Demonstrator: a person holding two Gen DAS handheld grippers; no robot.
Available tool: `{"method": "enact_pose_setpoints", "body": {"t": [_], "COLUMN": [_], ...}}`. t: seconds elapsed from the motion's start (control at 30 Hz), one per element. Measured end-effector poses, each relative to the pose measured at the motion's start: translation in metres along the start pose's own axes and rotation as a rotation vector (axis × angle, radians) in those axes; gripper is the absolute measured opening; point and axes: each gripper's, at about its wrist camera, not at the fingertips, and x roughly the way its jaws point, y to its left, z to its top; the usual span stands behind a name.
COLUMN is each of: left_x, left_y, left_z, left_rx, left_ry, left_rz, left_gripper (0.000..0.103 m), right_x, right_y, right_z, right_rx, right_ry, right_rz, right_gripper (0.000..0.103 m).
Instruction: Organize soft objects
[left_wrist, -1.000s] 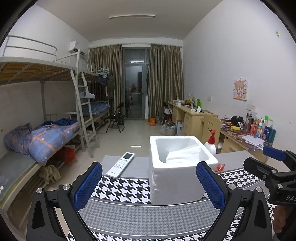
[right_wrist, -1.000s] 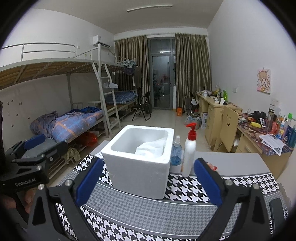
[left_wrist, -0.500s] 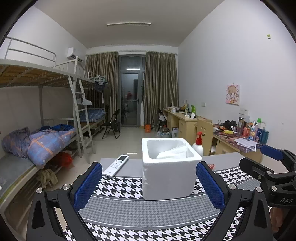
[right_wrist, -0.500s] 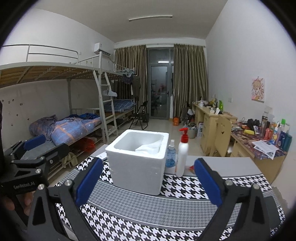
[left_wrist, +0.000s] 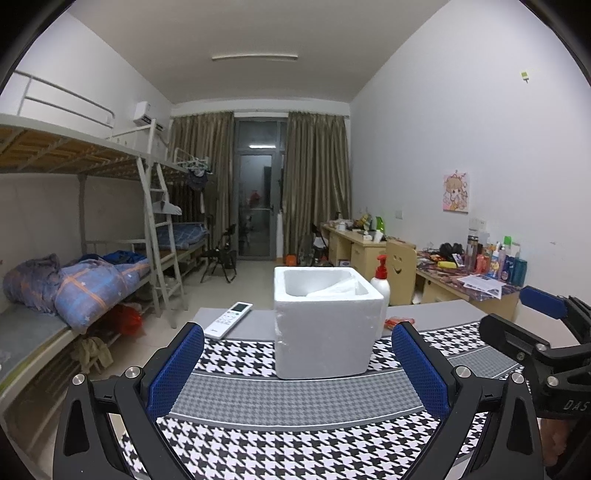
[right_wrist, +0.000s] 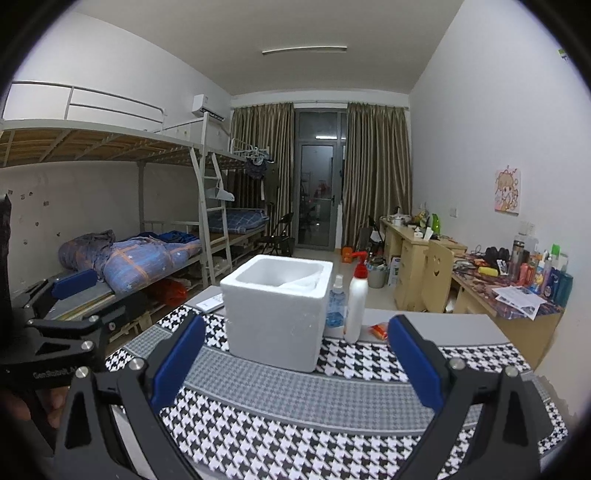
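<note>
A white foam box (left_wrist: 325, 325) (right_wrist: 275, 314) stands on the houndstooth cloth (left_wrist: 295, 435) (right_wrist: 295, 424), with a white soft sheet (left_wrist: 334, 290) (right_wrist: 301, 282) lying inside it. My left gripper (left_wrist: 297, 369) is open and holds nothing; it hovers over the cloth in front of the box. My right gripper (right_wrist: 295, 365) is open too, with nothing between its fingers, and sits to the right of the left one. Each gripper shows at the edge of the other's view.
A white remote (left_wrist: 229, 319) lies left of the box. A red-capped pump bottle (right_wrist: 356, 299) (left_wrist: 380, 280) and a blue spray bottle (right_wrist: 335, 302) stand right of it, near a small orange packet (right_wrist: 378, 329) (left_wrist: 395, 321). Bunk beds line the left wall, desks the right.
Both grippers have pulled back and risen away from the box, which now looks smaller and farther off. Both stayed open and hold nothing.
</note>
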Motion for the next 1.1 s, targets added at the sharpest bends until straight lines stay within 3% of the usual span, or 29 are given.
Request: {"method": "enact_pose_setpoints", "body": {"t": [1.1], "left_x": [-0.022], "left_y": [-0.011], "left_z": [-0.044], "left_rx": [0.003], "left_ry": [0.002], "left_rz": [0.008], "left_gripper": [0.102], "right_x": [-0.028], "right_y": [-0.006], "right_z": [-0.049], "right_rx": [0.041], "right_ry": [-0.076], "right_rz": [-0.081], "right_gripper": [0.100]}}
